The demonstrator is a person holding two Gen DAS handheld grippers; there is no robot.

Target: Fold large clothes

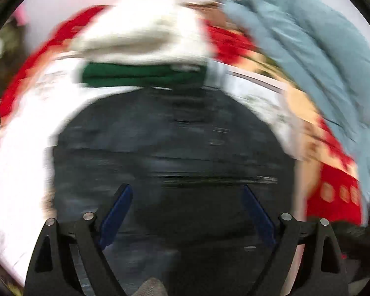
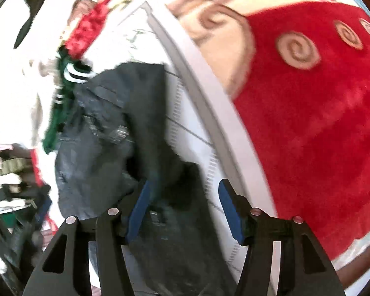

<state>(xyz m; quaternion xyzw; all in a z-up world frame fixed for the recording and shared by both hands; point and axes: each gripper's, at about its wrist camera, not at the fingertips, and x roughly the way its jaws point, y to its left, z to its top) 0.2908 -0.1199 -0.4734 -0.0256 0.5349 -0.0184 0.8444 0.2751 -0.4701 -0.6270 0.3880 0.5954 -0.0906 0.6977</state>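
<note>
No writing or label can be read in either view; both are blurred. The left tongs (image 1: 186,192) stand wide open over a dark jacket (image 1: 170,148) that lies spread on a white sheet (image 1: 19,153), holding nothing. Beyond the jacket sit a folded green garment (image 1: 140,75) with a white one (image 1: 145,29) on top. The right tongs (image 2: 185,192) are also open, over the jacket's edge, beside a red blanket (image 2: 308,135).

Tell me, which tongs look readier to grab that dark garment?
Probably the right tongs: open, with the dark garment's edge lying between the fingers. The left tongs, also open, hover over its broad middle.
</note>
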